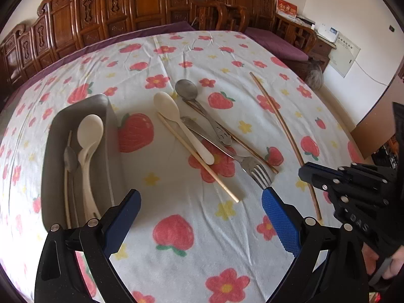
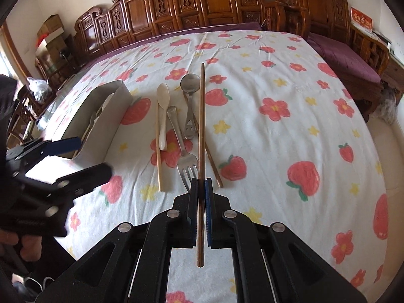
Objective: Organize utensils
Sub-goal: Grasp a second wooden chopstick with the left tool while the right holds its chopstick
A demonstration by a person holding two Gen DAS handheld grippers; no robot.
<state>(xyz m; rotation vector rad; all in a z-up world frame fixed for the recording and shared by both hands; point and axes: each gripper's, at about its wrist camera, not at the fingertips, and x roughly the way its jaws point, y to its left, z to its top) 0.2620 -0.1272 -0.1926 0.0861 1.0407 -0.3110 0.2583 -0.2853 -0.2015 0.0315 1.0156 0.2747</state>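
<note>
My right gripper (image 2: pixel 201 184) is pinching a brown chopstick (image 2: pixel 201 126), its blue pads pressed against the stick from both sides. In the right wrist view the chopstick runs straight up the middle of the frame, its far tip reaching the upper centre and its near end poking out below the pads. In the left wrist view the same stick (image 1: pixel 282 126) slants down the right side to where my right gripper (image 1: pixel 313 176) closes on it.

Just left of it the loose utensils lie in a cluster at mid-frame: a metal fork (image 2: pixel 184 154), a metal spoon (image 2: pixel 190 85), a white spoon (image 2: pixel 162 106), a pale chopstick (image 2: pixel 159 156) and a second brown chopstick (image 2: pixel 212 161) beneath the held one.

Further left sits the grey tray (image 1: pixel 50 156), in the left wrist view at the left of the frame, holding a white spoon (image 1: pixel 88 136) and other utensils.

My left gripper (image 1: pixel 200 197) is spread wide, with nothing between its fingers, above the strawberry-print cloth (image 1: pixel 176 202) at the bottom of the frame.

Carved wooden chairs (image 2: pixel 202 0) line the top edge.
</note>
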